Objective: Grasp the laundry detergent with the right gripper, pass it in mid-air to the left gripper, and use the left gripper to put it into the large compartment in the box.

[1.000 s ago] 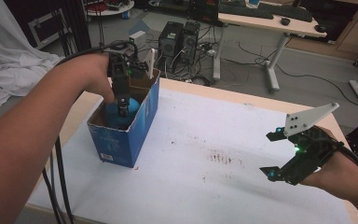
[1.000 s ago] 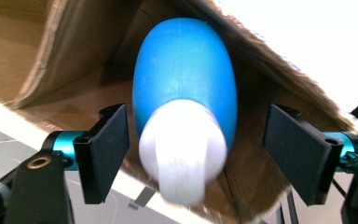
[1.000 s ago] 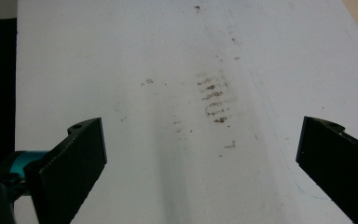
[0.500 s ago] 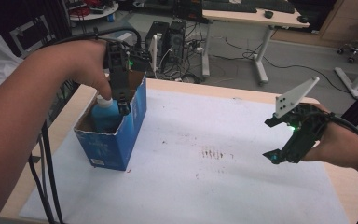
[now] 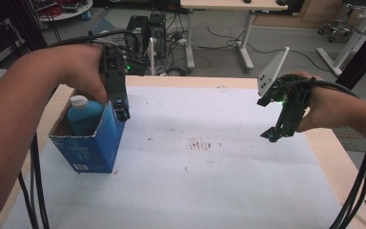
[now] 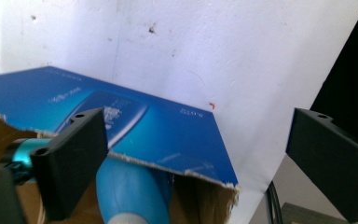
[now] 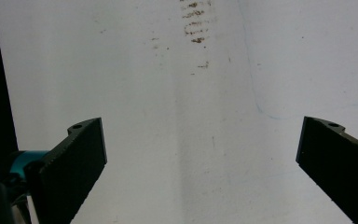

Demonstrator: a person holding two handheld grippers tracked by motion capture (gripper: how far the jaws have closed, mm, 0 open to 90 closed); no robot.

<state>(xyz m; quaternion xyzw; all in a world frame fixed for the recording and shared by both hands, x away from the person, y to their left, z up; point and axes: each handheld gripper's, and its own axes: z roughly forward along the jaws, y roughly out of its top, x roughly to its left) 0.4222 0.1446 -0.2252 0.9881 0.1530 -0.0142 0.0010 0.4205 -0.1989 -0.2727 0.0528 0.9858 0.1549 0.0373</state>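
I have the left gripper [image 5: 119,107] over the right wall of the blue box [image 5: 93,148], which stands on the left of the white sheet [image 5: 209,181] covering the table. Its jaws have just been opening and now stand spread wide with nothing pinched between them. In the left gripper view I see one jaw over the inside of the box and the other out past the wall, over the sheet, so the torn cardboard rim sits between them without either pad touching it.

The bottle [image 5: 83,117], blue with a white cap, stands upright inside the box, against its far end, its cap rising just above the rim. In the left gripper view its blue body [image 6: 130,191] shows just beside the inner jaw, apart from it.

My right gripper [image 5: 279,133] hangs above the right side of the sheet, well apart from the box, tips pointing down and leftward. In the right gripper view its jaws are spread wide over bare sheet, holding nothing; a patch of brown marks [image 5: 202,144] lies near the middle of the sheet, between the two grippers
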